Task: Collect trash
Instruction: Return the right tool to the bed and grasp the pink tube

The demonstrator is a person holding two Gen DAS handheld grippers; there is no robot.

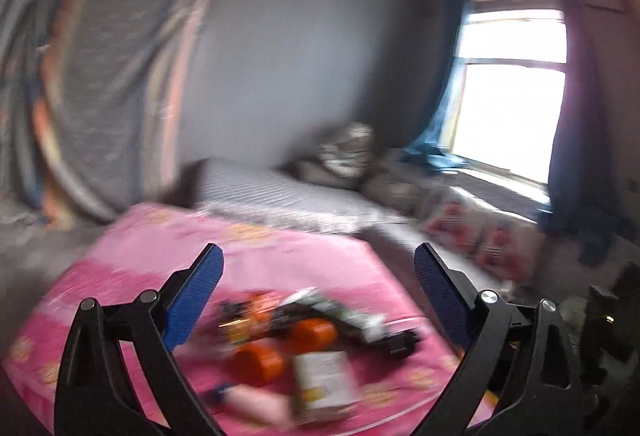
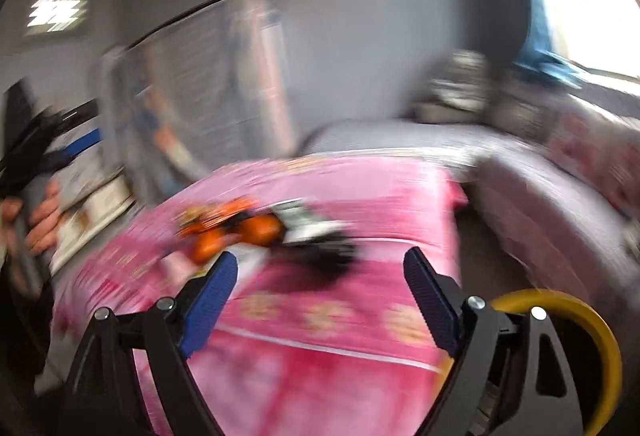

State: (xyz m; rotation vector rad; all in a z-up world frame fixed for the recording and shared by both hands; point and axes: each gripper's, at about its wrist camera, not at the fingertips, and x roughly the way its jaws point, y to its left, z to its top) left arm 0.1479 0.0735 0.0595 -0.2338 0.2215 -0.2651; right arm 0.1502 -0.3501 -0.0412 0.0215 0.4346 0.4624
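The left gripper (image 1: 318, 264) is hanging with its blue-padded fingers (image 1: 196, 300) spread wide and gripping nothing. Just below and between them, a blurred heap of trash (image 1: 304, 332) is lying on a pink cloth (image 1: 160, 260): a pale carton (image 1: 324, 380) is sitting closest to the claw, two orange round pieces (image 1: 312, 334) are sitting just past it, and crumpled wrappers (image 1: 340, 308) are lying behind those. Beyond the cloth, a striped mattress (image 1: 280, 196) is stretching away, with a bright window (image 1: 512, 92) far off to the claw's right.

The right gripper (image 2: 320, 268) is likewise standing wide apart and empty. A yellow ring (image 2: 600, 336) is showing close at the lower right, behind the right finger. Ahead and slightly left of the opening, the same trash pile (image 2: 248, 232) is resting on the pink cloth (image 2: 320, 316), well apart from the fingertips. Far to the claw's left, a hand (image 2: 42, 220) is gripping the other tool beside a printed flat thing too blurred to name.
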